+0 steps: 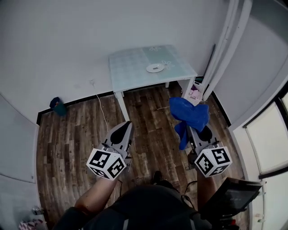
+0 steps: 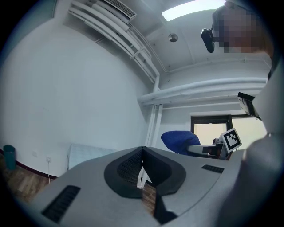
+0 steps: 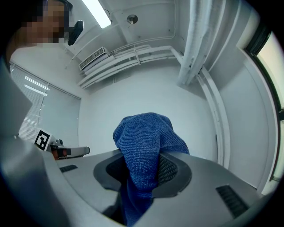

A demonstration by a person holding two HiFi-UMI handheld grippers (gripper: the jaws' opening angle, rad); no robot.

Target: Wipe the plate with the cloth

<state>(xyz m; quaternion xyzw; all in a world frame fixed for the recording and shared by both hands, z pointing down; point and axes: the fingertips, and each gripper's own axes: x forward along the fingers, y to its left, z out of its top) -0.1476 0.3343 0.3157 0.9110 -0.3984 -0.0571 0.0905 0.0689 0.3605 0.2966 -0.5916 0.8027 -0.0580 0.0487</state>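
Soft, even white light comes from a ceiling lamp and a pale window. All views bend at the edges, and the gripper views darken in the corners.

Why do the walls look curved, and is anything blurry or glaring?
Head view: the wide lens bows the walls around the table; the plate is small but sharp. Left gripper view: fisheye, dark corners, a ceiling light burns white; the mosaic patch was added afterwards. Right gripper view: same bend; the cloth between the jaws is crisp, weave showing.
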